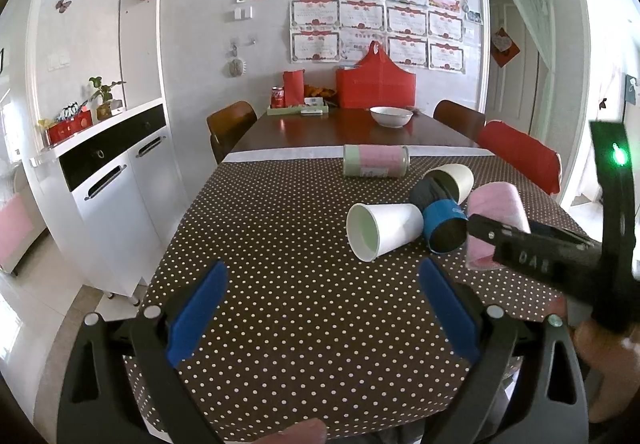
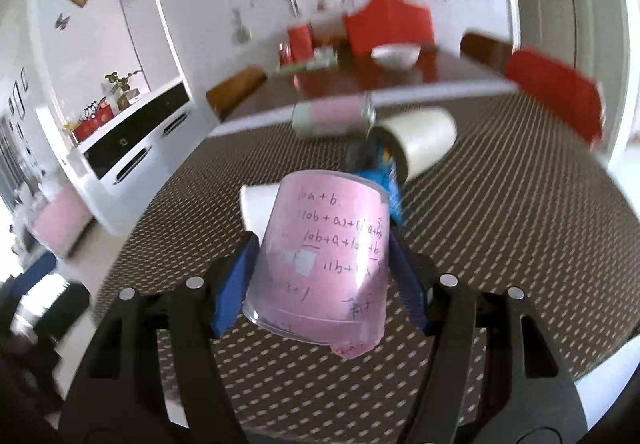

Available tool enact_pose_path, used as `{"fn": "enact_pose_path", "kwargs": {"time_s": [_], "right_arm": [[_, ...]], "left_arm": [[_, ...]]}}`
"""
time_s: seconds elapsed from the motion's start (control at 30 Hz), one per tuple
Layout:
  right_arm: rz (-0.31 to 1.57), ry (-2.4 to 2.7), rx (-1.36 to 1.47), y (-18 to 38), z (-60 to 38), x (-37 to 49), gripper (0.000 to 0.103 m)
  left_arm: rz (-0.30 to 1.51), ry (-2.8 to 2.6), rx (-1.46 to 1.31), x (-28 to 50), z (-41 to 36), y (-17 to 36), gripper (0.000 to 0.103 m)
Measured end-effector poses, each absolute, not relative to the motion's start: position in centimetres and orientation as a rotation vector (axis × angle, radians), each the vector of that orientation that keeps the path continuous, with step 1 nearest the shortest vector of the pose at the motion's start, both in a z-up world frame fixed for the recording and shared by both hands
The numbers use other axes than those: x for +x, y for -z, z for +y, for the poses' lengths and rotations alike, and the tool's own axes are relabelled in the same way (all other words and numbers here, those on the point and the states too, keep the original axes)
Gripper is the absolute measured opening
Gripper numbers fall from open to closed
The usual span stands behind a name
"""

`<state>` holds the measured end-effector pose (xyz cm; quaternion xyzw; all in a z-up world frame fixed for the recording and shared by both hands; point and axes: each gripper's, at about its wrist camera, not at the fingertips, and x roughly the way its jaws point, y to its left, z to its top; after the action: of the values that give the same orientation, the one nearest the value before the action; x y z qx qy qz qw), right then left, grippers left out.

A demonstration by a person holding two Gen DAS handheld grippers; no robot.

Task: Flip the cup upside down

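Pink paper wraps the clear plastic cup (image 2: 320,260) held nearest the right wrist camera, and the right gripper (image 2: 320,280) has its two blue pads clamped on the cup's sides. The cup is lifted off the dotted tablecloth (image 2: 500,244) and tilted, its wider rim toward the camera and its narrower base pointing away. Handwritten algebra on the paper reads "a+b" and "10b+a", the rest too blurred to read. By the look of it, the turning step is in hand; the next move calls for finishing the rotation so the rim faces down, then lowering it flat onto a bare patch of cloth. From the left wrist view, the left gripper (image 1: 322,314) hangs above the near cloth with its jaws wide apart, holding nothing. Farther out lies a white paper cup (image 1: 382,230) on its side, touching a blue cup (image 1: 444,226), with a cream cup (image 1: 450,181) behind and a pink and green canister (image 1: 376,161) beyond. At the far end stand a white bowl (image 1: 391,116), a red cola can (image 1: 277,96) and a red bag (image 1: 376,81).
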<state>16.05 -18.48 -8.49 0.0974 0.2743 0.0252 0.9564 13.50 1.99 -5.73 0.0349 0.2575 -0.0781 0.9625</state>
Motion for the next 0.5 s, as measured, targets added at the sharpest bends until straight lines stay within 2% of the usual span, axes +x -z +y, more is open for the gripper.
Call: {"fn": "enact_pose_path", "kwargs": {"time_s": [0.27,0.5], "right_arm": [[0.328,0.035,0.044,12.1,-16.9,13.2,0.064],[0.321,0.053,0.008,15.5,-16.0,13.1,0.064]], "left_arm": [[0.53,0.157,0.069,13.6,1.5,6.0,0.095],[0.544,0.158,0.068,13.8,1.1,6.6,0.095]]}}
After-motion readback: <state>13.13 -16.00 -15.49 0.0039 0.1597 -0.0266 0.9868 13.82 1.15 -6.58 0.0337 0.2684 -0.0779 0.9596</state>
